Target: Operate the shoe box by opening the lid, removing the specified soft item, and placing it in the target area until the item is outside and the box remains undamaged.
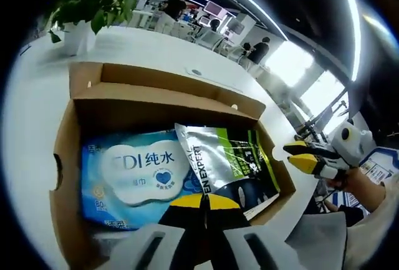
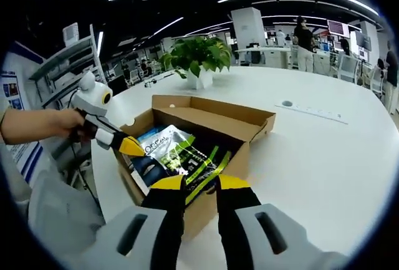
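Note:
The brown cardboard shoe box (image 1: 65,151) stands on the white table with its lid (image 1: 156,78) folded back. Inside lie a blue wet-wipes pack (image 1: 134,173) and a silver, green and black pouch (image 1: 227,161) beside it. My left gripper (image 1: 204,201) hovers at the box's near edge, its yellow tips pressed together and empty. My right gripper (image 1: 300,156) comes in from the right, beyond the box's right wall. In the right gripper view, my right gripper (image 2: 201,183) is open just before the box's near corner, the pouch (image 2: 181,151) ahead of it. There the left gripper (image 2: 132,148) points over the box's left wall.
A potted plant (image 2: 198,61) in a white pot stands on the table behind the box. A round insert (image 2: 287,103) sits in the tabletop (image 2: 324,158) to the right. Shelving (image 2: 68,64) stands off the table's left side, and people stand at desks far behind.

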`<state>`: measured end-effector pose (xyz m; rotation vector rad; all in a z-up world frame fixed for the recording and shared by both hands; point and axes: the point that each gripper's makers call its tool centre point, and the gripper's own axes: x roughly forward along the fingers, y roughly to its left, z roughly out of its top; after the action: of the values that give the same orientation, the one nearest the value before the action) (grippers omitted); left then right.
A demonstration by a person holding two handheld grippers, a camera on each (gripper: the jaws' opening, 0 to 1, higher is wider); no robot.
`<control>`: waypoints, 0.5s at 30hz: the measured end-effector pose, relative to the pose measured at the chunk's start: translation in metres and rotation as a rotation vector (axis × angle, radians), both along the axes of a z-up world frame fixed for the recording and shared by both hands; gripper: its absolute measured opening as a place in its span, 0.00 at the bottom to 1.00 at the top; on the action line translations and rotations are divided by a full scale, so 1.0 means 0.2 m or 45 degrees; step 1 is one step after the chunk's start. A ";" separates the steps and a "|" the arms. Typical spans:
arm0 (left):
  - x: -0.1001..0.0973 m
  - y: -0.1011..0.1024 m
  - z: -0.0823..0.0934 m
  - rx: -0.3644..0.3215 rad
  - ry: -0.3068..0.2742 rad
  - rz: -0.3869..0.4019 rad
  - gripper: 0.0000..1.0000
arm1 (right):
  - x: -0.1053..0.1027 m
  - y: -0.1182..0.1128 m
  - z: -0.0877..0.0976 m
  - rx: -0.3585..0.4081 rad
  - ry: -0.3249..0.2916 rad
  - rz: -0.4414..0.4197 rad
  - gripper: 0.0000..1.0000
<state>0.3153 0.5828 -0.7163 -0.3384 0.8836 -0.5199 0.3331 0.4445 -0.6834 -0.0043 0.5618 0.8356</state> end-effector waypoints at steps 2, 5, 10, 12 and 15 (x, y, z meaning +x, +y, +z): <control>-0.01 0.03 0.00 0.011 -0.005 0.007 0.00 | -0.01 0.03 0.00 0.002 0.005 0.013 0.17; -0.01 0.08 0.01 0.020 -0.008 0.023 0.00 | -0.01 0.06 -0.01 0.005 0.016 0.029 0.18; -0.02 0.15 0.02 0.047 -0.017 0.045 0.00 | -0.02 0.14 -0.03 -0.011 0.030 0.066 0.19; -0.02 0.17 0.02 0.061 -0.021 0.054 0.00 | -0.02 0.16 -0.06 -0.040 0.038 0.079 0.18; -0.02 0.20 0.02 0.080 -0.028 0.064 0.00 | -0.02 0.21 -0.07 -0.048 0.063 0.099 0.17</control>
<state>0.3108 0.6236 -0.7119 -0.2962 0.8660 -0.4480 0.3292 0.4859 -0.6978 -0.0402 0.6274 0.9027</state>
